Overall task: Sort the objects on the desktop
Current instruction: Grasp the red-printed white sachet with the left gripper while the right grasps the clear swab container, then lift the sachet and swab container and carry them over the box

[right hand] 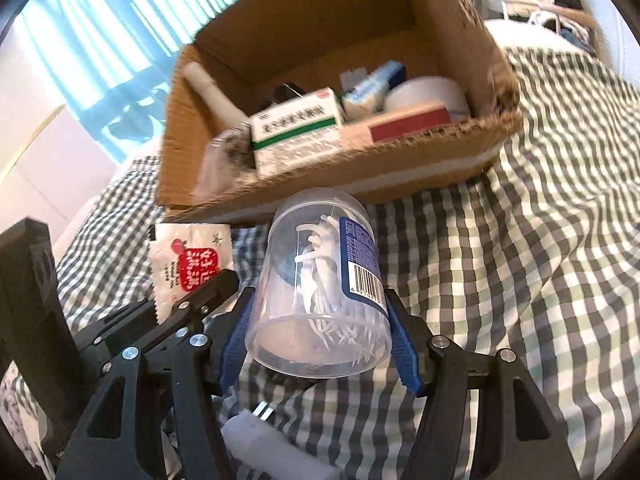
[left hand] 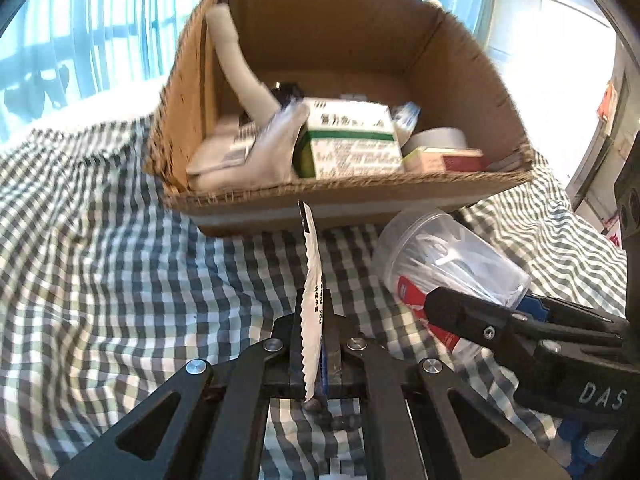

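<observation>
A green-and-white checked cloth (left hand: 100,240) covers the surface, rumpled in folds; behind it hang pale blue curtains (left hand: 100,20) lit from outside. On the cloth stands an open cardboard box (right hand: 420,160) holding a green-striped white medicine carton (right hand: 296,128), a red-and-cream box (right hand: 404,124), a roll of white tape (right hand: 428,88), a white tube (left hand: 240,68) leaning in one corner and other small packets (too blurred to name). The left gripper (left hand: 316,320) is clenched on a serrated-edged sachet (right hand: 188,264), held near the box's front wall. The right gripper (right hand: 320,312) grasps a clear plastic jar of white floss picks (right hand: 320,280), just beside the sachet.
</observation>
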`<state>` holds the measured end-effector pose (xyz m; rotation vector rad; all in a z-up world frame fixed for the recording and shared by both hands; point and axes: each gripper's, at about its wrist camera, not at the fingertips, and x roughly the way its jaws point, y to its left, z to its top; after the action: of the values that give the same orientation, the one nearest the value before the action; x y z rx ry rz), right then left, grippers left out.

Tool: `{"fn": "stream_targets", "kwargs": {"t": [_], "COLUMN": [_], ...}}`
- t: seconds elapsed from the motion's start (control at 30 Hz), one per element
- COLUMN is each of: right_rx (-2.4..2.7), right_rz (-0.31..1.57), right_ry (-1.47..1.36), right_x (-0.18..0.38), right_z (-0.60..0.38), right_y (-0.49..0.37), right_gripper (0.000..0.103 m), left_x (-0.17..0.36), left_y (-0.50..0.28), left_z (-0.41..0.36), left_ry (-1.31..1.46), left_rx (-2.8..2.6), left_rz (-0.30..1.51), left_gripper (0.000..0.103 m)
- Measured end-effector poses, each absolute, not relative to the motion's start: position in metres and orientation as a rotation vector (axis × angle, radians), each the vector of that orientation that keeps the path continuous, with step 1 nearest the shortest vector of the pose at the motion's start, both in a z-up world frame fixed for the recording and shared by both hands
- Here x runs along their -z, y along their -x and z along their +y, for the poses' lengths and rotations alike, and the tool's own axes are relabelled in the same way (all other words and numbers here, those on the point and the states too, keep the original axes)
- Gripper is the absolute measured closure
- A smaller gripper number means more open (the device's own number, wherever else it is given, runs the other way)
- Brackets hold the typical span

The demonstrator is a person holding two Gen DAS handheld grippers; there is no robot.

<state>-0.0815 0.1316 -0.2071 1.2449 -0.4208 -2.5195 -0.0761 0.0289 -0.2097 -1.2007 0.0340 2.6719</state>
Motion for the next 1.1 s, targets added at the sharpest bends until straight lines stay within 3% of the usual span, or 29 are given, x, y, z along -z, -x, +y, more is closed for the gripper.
{"fn": "stream_targets", "kwargs": {"t": [0.07, 0.5, 0.6, 0.7, 1.1], "right_rx": [2.539, 2.609, 2.631, 2.660, 2.744], "right_rz": [-0.404, -0.401, -0.394, -0.381, -0.271], "right_ry": [-1.212, -0.943, -0.893, -0.828, -0.599], "right_x": [0.195, 0.135, 0.127, 0.112, 0.015], "right_z": [0.132, 0.138, 0.142, 0.146, 0.150], "right_y": [0.111, 0.068, 0.065, 0.060, 0.063], "right_gripper": [0.043, 0.043, 0.043, 0.042, 0.042], "left_x": [0.205, 0.153, 0.141, 0.117, 0.026], "left_y": [0.075, 0.063, 0.036, 0.039, 0.057], "left_z": [0.024, 0.009, -0.057, -0.099, -0.104], "left_ry": [1.182, 0.938, 0.882, 0.835, 0.691], "left_rx": [-2.688, -2.774, -2.799, -2.810, -2.850], "left_rz": [0.034, 0.008, 0.018, 0.008, -0.017], "left_gripper": [0.100, 0.100, 0.100, 0.100, 0.100]}}
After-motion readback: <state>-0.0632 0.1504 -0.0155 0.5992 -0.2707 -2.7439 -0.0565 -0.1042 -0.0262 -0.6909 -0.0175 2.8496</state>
